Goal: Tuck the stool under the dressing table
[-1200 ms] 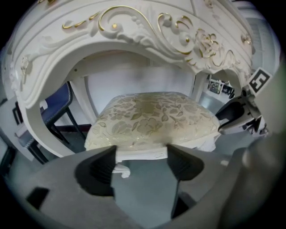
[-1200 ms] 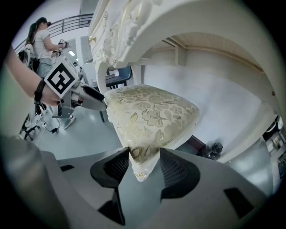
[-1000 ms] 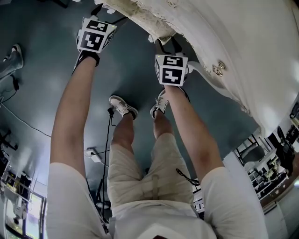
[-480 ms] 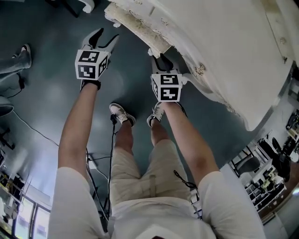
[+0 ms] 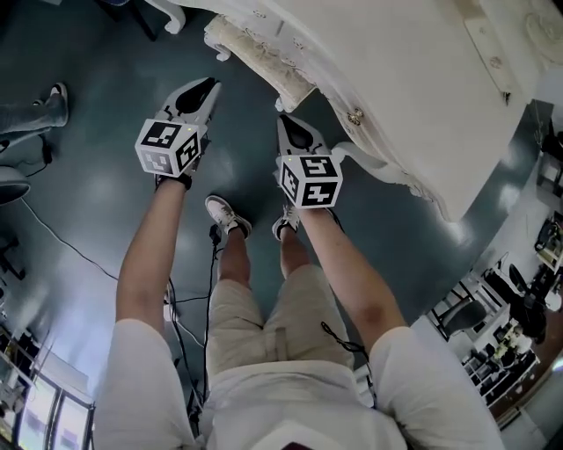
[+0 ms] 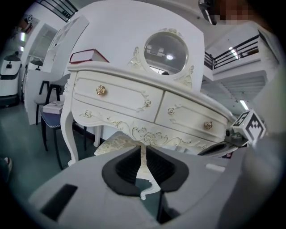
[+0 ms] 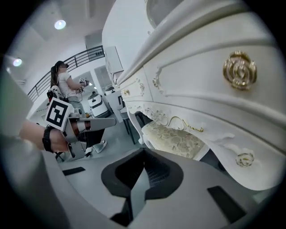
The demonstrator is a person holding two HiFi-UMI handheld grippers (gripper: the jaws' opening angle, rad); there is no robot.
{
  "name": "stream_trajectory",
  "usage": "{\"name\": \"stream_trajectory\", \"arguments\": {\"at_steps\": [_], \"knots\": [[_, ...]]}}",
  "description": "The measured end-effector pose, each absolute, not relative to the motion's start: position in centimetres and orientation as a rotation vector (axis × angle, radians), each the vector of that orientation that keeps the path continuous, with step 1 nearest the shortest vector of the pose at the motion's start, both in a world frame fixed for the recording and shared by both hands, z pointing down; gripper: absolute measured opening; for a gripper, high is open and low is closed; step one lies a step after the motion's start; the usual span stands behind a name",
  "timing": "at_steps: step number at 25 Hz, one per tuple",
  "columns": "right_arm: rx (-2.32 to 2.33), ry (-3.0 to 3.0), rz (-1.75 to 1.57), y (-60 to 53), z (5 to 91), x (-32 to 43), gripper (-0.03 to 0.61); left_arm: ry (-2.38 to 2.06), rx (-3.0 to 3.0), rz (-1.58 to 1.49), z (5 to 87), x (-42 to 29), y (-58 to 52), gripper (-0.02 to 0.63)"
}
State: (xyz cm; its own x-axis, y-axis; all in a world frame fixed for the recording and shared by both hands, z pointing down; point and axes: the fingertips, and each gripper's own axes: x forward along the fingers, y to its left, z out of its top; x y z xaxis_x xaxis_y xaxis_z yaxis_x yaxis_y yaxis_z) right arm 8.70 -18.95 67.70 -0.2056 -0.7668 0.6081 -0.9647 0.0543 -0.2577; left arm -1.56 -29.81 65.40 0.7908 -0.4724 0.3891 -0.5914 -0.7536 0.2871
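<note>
Both grippers hang in the air in front of the dressing table (image 5: 413, 79), clear of the stool (image 5: 255, 53) and touching nothing. Our left gripper (image 6: 143, 150) has just been closing. Its jaws now stand all but together, with only a thin slit between the pads and nothing caught in it. Our right gripper (image 7: 143, 155) has just been closing too, and its jaws have met, empty.

The stool sits ahead of and below both pairs of jaws, apart from them. In the left gripper view its cream patterned cushion shows just above the jaw tips, under the table's carved apron. In the right gripper view it lies ahead and to the right of the tips, beneath the drawer fronts.

From the head view we see the cushion largely under the table, with a strip of its near edge showing past the table's front edge. Its long axis runs along that front edge, slanting from upper left to lower right, and the long side faces us. One curved table leg (image 5: 171, 16) stands just beyond the cushion's left end. Left of the stool the dark floor (image 5: 97, 202) lies open, apart from cables (image 5: 214, 235) near our feet and another person's shoe (image 5: 57, 91) at the far left.
</note>
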Motion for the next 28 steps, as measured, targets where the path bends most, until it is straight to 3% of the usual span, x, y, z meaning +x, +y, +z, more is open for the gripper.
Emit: {"name": "stream_trajectory", "arguments": {"at_steps": [5,19,28], "knots": [[1.73,-2.066,0.86,-17.0,63.6,8.3,0.002,-0.761,2.616,0.308,59.9,-1.9,-28.7,0.017],[1.64,-2.188,0.781,-13.1,49.5,9.3,0.002,-0.894,2.657,0.349,48.3,-5.6,-25.2,0.017],[1.667,-2.298,0.685,-12.9,40.3,8.1,0.002,-1.048,2.672,0.207,39.3,-8.7,-22.4,0.017]]}}
